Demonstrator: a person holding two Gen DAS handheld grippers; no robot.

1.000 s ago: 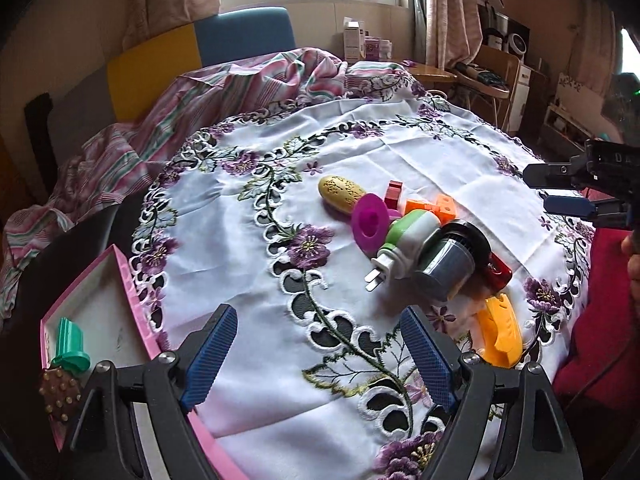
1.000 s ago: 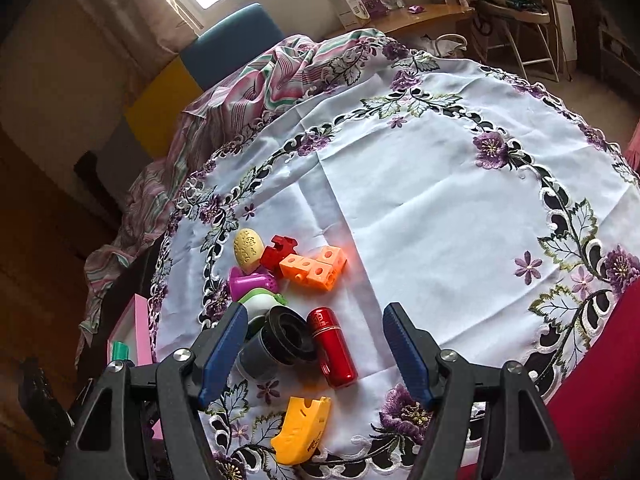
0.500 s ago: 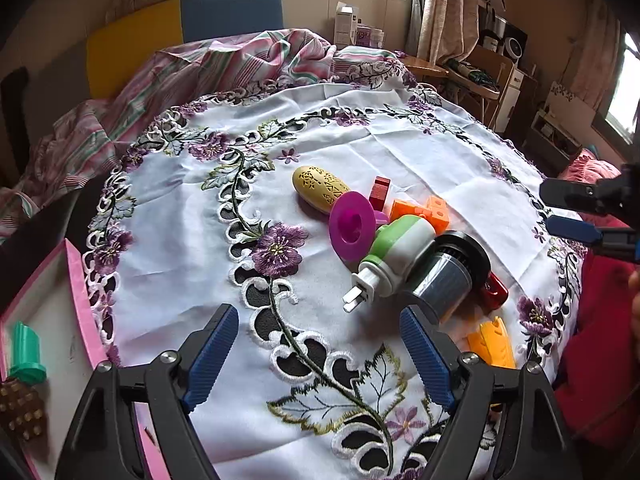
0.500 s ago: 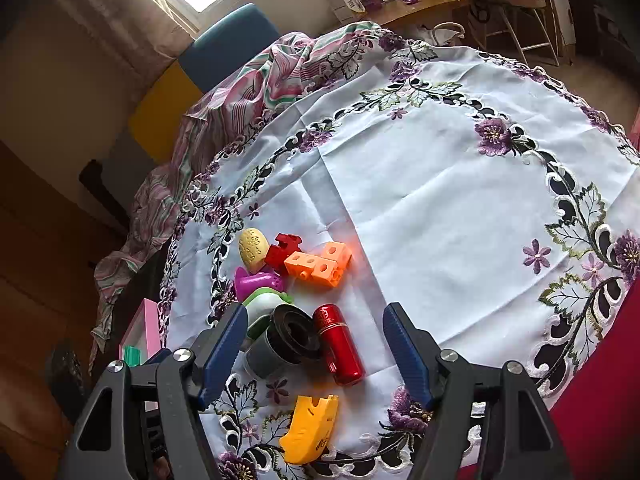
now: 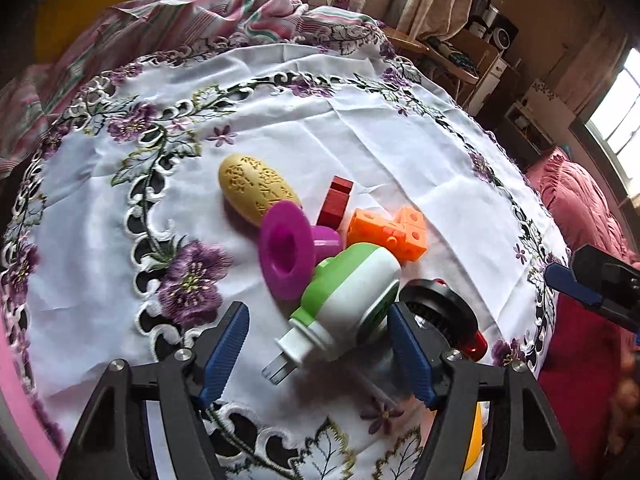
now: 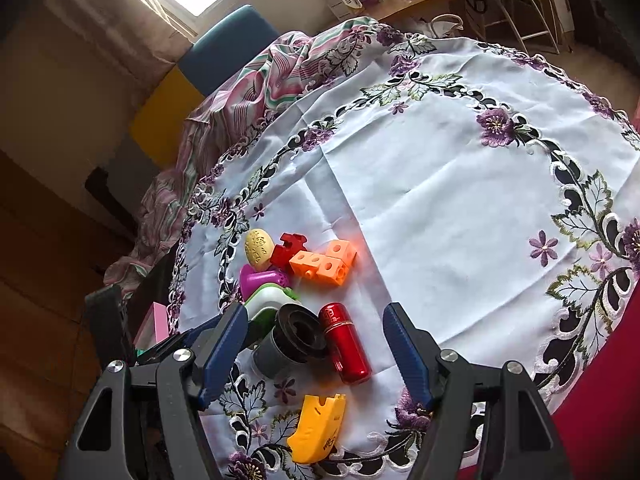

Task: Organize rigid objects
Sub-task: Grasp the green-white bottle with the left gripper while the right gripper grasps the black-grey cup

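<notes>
So my left claw has just been closing in around the green-and-white plug thing, but the pads aren't on it yet. It's wedged in the pile on the table, touching the magenta cup and black-capped jar. I figure a sloppy squeeze knocks those rolling. Right claw hangs half-open, empty.

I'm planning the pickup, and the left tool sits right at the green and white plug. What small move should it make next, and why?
Probably ease the left tool forward a little. Its jaws have just been closing, but the pads do not yet press on the green and white plug, which lies between them with its prongs toward the camera.
</notes>
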